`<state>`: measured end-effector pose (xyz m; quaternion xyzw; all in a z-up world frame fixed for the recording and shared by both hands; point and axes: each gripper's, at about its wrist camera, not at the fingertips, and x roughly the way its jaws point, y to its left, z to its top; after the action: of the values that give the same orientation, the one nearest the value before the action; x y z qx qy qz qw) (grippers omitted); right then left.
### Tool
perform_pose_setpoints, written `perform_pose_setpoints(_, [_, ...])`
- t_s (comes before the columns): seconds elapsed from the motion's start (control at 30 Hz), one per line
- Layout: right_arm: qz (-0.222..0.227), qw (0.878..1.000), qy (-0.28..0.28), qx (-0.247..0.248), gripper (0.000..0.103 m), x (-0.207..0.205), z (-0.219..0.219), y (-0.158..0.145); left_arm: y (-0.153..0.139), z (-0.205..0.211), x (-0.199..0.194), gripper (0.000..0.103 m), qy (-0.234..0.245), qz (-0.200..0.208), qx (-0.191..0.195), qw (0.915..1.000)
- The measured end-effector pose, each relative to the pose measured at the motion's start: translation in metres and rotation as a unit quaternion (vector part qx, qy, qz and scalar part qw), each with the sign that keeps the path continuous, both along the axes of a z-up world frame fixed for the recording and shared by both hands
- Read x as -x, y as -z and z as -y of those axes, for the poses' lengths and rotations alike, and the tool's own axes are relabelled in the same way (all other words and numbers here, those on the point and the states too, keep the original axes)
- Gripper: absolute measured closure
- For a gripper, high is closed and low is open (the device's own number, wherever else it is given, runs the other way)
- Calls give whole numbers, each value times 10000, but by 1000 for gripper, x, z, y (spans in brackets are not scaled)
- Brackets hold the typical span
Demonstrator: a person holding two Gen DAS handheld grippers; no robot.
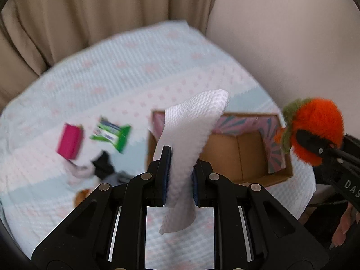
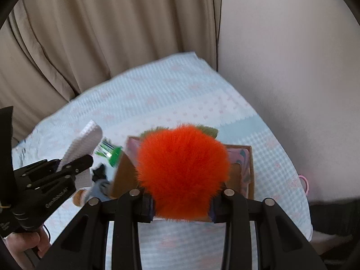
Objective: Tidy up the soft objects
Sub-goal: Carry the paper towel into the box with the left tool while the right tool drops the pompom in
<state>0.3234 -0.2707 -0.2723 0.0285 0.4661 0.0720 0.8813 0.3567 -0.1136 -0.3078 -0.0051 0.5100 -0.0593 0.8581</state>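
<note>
left tongs clamped narrow on a white waffle-weave cloth, gripped about mid-length, upper end arching forward past the tips, lower end drooping back toward the camera. light, limp, no stiffness of its own; likely to sag and fold wherever released, so best kept pinched across the doubled middle as now. right tongs closed on an orange plush fruit with green leaves at its far side, fur bulging out around the pads. very light and squashy by the look of it; long pile probably slippery, so a deep grip through the body looks safer than a pinch on the fur.

open cardboard box with pink patterned flaps just ahead of both tongs, resting on the bed covered in a pale quilted spread. plush hanging over the box's near edge in the right view.

left of the left tongs, blurred by motion: a pink block, a green wipes packet, a heap of dark and pale fabric. a brown item beside the left tongs' linkage, half hidden, not identifiable. box interior mostly blocked by cloth and plush; contents unclear.
</note>
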Motion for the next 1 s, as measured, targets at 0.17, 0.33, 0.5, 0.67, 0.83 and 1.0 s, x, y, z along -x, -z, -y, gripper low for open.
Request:
perform_pose_setpoints(0.17, [-656, 9977, -141, 42, 71, -42, 24, 54, 59, 24, -29, 89, 90, -652, -119, 9978])
perform_pose_setpoints(0.33, [-1271, 9916, -216, -88, 71, -78, 43, 100, 114, 46, -64, 89, 328, -1364, -340, 9895])
perform_pose_setpoints(0.5, [-1874, 9817, -143, -304, 71, -105, 52, 139, 136, 56, -74, 89, 505, -1628, -595, 9836])
perform_pose_setpoints(0.67, [-2247, 9731, -98, -492, 71, -113, 54, 158, 135, 67, -76, 88, 724, -1647, -734, 9809])
perform_pose_setpoints(0.83, [-2169, 9743, 33, -601, 0, -115, 61, 164, 144, 66, -76, 84, 782, -1926, -653, 9760])
perform_pose_setpoints(1.0, [-2064, 9771, -186, -476, 0, -108, 59, 159, 141, 69, -71, 0, 920, -1751, -564, 9786])
